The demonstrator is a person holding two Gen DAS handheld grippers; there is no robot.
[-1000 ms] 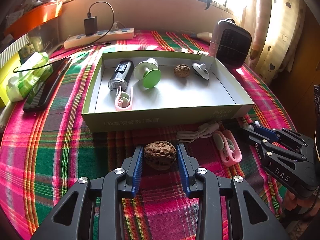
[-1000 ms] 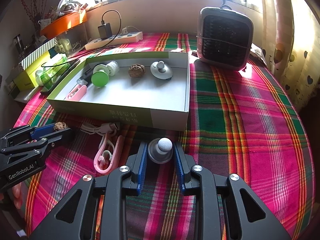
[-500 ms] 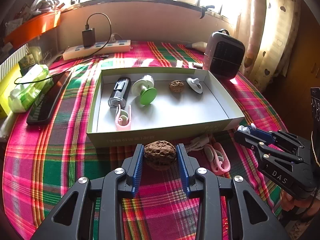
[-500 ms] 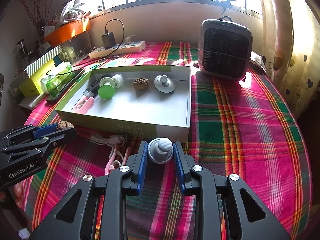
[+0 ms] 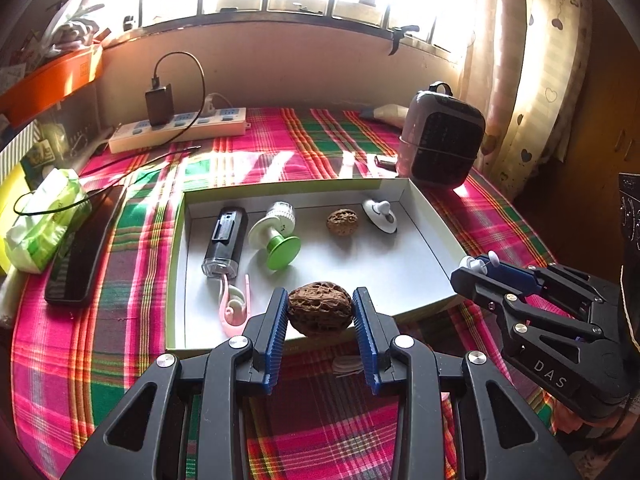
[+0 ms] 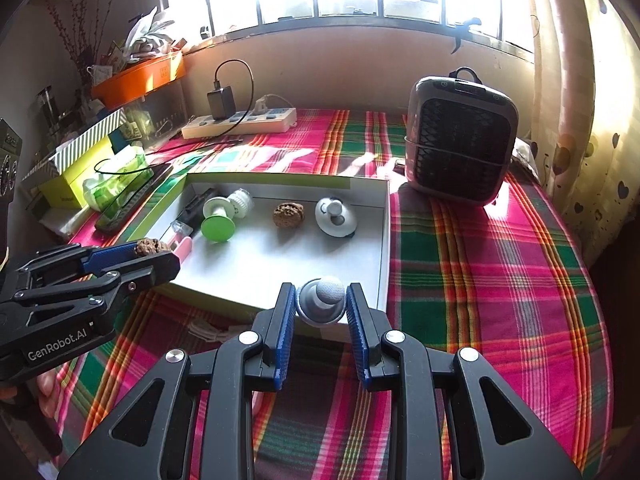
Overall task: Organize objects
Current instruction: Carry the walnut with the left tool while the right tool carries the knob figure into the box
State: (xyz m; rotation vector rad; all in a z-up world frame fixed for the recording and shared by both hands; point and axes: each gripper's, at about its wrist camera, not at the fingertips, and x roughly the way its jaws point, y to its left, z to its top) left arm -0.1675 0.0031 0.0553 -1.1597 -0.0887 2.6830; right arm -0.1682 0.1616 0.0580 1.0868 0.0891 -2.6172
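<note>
A walnut (image 5: pixel 320 309) is clamped in the left hand-held gripper (image 5: pixel 320 322), held over the near edge of the box (image 5: pixel 430 216). A grey knob (image 6: pixel 322 306) is clamped in the right hand-held gripper (image 6: pixel 321 320) at the box's near wall.

Left wrist view: my right tool (image 5: pixel 476 266) carries white lettering "DAS" on the side of its black body, near the lower right edge.

Right wrist view: my left tool (image 6: pixel 154 250) shows "GenRobot.AI" in white on its black side plate, lower left.

Green box (image 5: pixel 176 240) has print along its front wall, hidden behind my tools, unreadable. Yellow-green carton (image 6: pixel 70 186) at the surface's left edge has markings too small to read. Nothing else legible.
</note>
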